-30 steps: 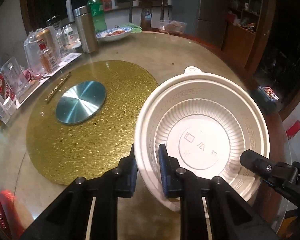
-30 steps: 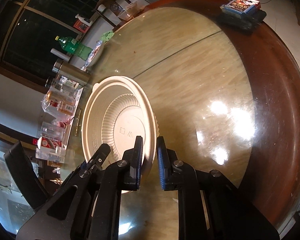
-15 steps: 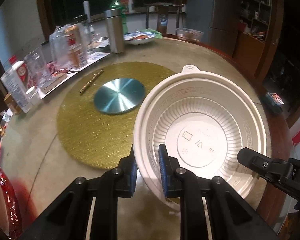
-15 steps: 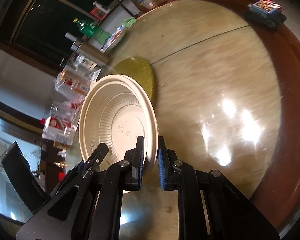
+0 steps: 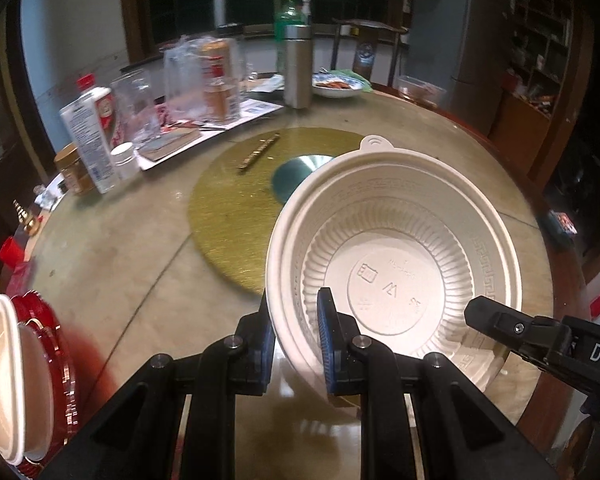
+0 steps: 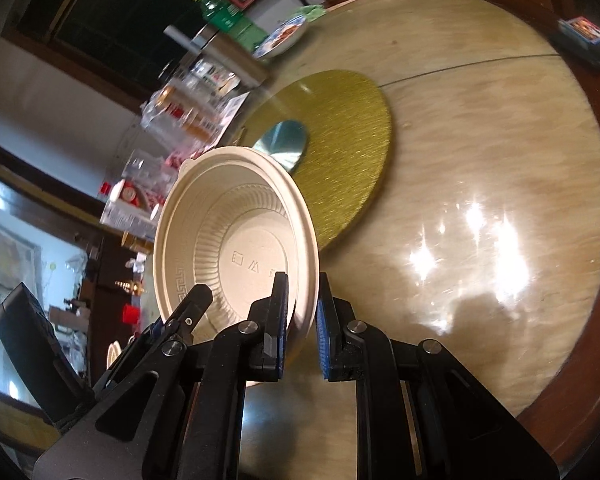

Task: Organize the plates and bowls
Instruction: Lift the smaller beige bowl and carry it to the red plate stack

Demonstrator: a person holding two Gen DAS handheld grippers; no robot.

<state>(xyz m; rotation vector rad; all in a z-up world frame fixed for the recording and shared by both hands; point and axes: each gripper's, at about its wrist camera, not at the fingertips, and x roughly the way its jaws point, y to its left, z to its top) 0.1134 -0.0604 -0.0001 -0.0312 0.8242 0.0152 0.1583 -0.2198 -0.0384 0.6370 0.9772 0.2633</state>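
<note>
- Left wrist view: since a second ago the scene has swung sideways. The round gold textured mat (image 5: 236, 200) and its brushed metal disc (image 5: 296, 172) have slid partly behind the bowl, and a red dish (image 5: 44, 344) has come into sight at the lower left edge.
- The wide cream plastic bowl with ribbed inner wall and key-pattern rim (image 5: 392, 256) stays raised above the round marbled glass-topped counter (image 5: 112, 264), tilted, with a small tab at its far rim. It is empty; moulded symbols show on its flat base.
- The left gripper (image 5: 296, 332) fingers are nearly closed, pinching the bowl's near-left rim, one finger outside and one inside.
- The red dish holds a white bowl-like piece (image 5: 4, 380). At the far side, a blue-patterned plate (image 5: 336, 87) carries reddish food.
- Right wrist view: the gold mat, hidden a second ago, now shows beyond the bowl (image 6: 236, 248).
- The right gripper (image 6: 302, 320) fingers are almost shut, clamping the bowl's opposite rim, one finger inside and one outside.
- The left gripper's fingertip (image 6: 196, 300) reaches the rim at lower left.
</note>
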